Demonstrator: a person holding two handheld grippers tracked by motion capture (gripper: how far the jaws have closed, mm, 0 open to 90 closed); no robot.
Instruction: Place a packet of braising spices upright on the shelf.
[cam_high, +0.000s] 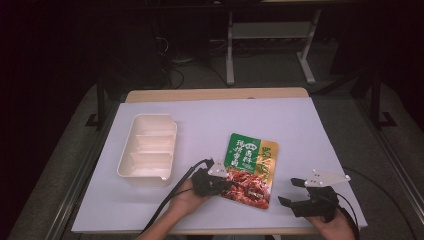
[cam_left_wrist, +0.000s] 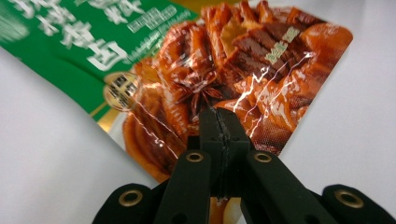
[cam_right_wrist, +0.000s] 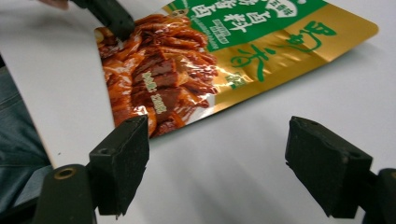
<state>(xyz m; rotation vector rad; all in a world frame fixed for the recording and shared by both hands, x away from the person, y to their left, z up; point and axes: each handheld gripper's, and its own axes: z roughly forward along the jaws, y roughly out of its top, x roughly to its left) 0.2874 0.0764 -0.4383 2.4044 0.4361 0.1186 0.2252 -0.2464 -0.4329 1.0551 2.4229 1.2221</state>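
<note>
Nearest the person, the right gripper (cam_high: 292, 191) hangs low over the bare white table (cam_high: 300, 130) by its near right edge, its jaws spread wide with nothing between them; in the right gripper view the two black pads (cam_right_wrist: 122, 163) stand well apart and frame only tabletop, with the pouch (cam_right_wrist: 224, 60) lying just beyond them. It looks parked there on purpose, close enough to help with the pouch yet clear of the other hand's work. A little further in, the left gripper (cam_high: 223, 184) has its jaws pressed together on the near edge of the pouch (cam_high: 251, 169), at the end printed with the braised meat; the left gripper view shows the jaw tips meeting on the glossy film (cam_left_wrist: 243, 93), which creases around the bite. Taking it by the thin flat edge makes sense, since a slack packet lying flat offers no other purchase. The pouch otherwise rests on the table near its middle, tilted, green and gold end pointing away. Further left and back sits the white tray (cam_high: 131, 165) with its compartments empty, apart from the pouch, probably where the pouch is bound. Beyond the table's far edge are the floor and the legs of a stand (cam_high: 230, 55).
</note>
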